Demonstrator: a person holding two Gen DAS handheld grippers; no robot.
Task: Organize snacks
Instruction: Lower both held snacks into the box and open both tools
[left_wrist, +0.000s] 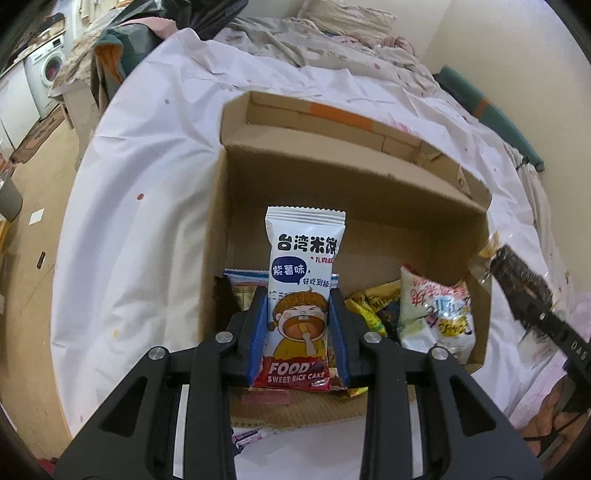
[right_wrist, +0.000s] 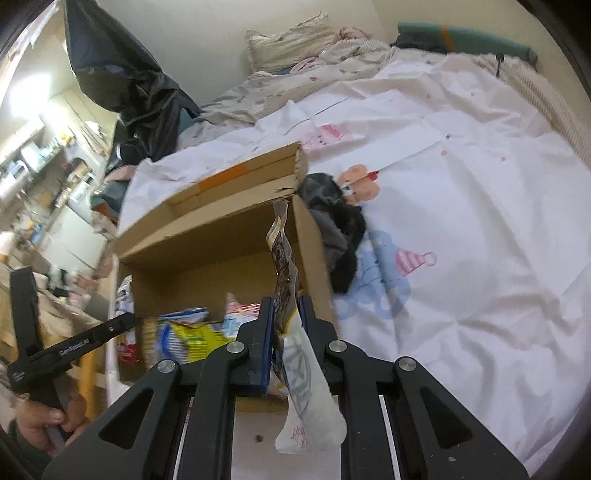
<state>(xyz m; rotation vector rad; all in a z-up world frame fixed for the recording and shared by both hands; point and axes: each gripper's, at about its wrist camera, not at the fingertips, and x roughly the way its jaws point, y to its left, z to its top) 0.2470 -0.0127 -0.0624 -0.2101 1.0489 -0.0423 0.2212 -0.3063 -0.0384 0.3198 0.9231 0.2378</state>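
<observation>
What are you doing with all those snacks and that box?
A person is sorting snacks with a gripper in each hand. The left gripper holds a sweet rice cake packet upright over the cardboard box on the bed. The right gripper clamps a clear-wrapped dark snack at the box's edge. Other packets already lie inside.

Both the left gripper (left_wrist: 298, 325) and right gripper (right_wrist: 285, 332) are matte black, with blue finger pads, silver pivot screws and triangular cutouts at six o'clock
</observation>
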